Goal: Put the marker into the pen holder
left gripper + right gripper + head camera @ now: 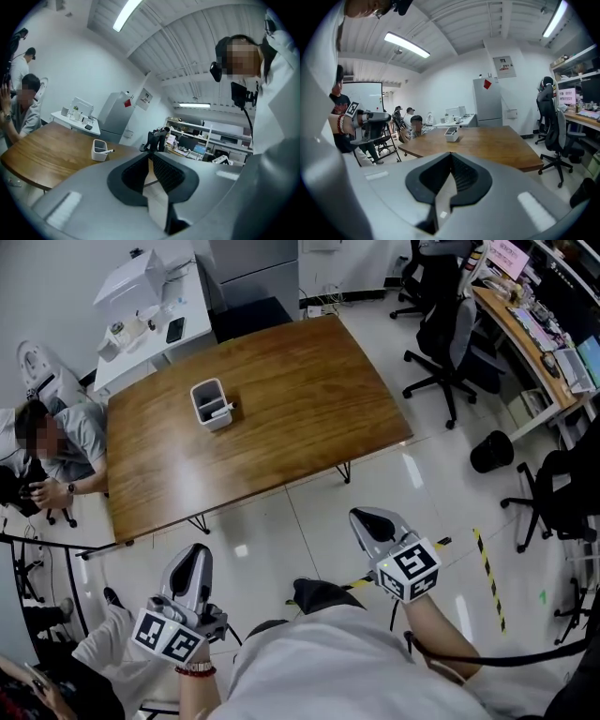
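Note:
The white pen holder (212, 404) stands on the brown wooden table (300, 418), left of its middle, with the marker (223, 412) lying slanted inside it and its tip over the rim. The left gripper view shows the holder (99, 150) and marker (108, 151) far off; in the right gripper view the holder (451, 134) is small on the tabletop. Both grippers hang over the floor, well short of the table's near edge. My left gripper (198, 551) is shut with nothing in it, tips meeting (151, 155). My right gripper (367, 516) is also shut and holds nothing (451, 153).
A person (56, 442) sits at the table's left end. A white side table (150, 310) with small items stands behind. Office chairs (450, 334), a desk (530, 334) and a black bin (491, 452) fill the right. Yellow-black tape (487, 568) marks the floor.

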Motion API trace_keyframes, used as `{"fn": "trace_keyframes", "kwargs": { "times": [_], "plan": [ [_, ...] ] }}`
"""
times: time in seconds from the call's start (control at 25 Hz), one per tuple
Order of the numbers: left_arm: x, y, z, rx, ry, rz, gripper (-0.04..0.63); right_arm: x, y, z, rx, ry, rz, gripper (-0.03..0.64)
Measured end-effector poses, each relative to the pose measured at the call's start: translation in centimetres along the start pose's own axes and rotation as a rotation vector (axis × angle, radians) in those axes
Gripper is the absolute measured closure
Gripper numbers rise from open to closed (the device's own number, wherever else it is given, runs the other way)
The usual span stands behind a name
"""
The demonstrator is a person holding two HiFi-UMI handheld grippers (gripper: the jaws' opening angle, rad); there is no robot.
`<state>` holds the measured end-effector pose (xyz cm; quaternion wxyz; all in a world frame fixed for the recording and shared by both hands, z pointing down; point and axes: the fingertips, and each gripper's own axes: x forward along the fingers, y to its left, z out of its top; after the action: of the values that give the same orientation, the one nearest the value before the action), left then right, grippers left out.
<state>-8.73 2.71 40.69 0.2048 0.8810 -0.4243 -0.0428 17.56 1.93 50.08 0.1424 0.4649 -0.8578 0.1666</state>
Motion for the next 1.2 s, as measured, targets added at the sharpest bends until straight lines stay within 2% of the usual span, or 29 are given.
{"fn": "trace_keyframes", "kwargs": {
  "times": [0.12,0.36,0.84,1.0,1.2],
  "plan": [
    [-1.7,-0.6,-0.9,0.037,0.03,-0.011,0.589,-0.5,2.0,0.7,-0.012,-0.013,0.02,0.623],
    [-6.5,-0.6,-2.2,-0.012,0.005,-0.01,0.589,-1.8,8.1,1.8,-0.039,-0.057,0.059,0.623],
    [-18.5,-0.7,-4.9,-0.047,0.021,-0.005,0.591,-6.9,20.7,-2.9,-0.027,-0.013,0.089,0.623],
    [-19.4,-1.1,-4.1,-0.028,-0.005,-0.009,0.591,-7.7,21.2,-1.3,-0.072,-0.059,0.092,0.623],
    [-19.3,-4.8,-2.5,0.006,-0.062,-0.026,0.591,-9.8,21.4,2.1,-0.096,-0.163,0.128,0.623]
  ]
}}
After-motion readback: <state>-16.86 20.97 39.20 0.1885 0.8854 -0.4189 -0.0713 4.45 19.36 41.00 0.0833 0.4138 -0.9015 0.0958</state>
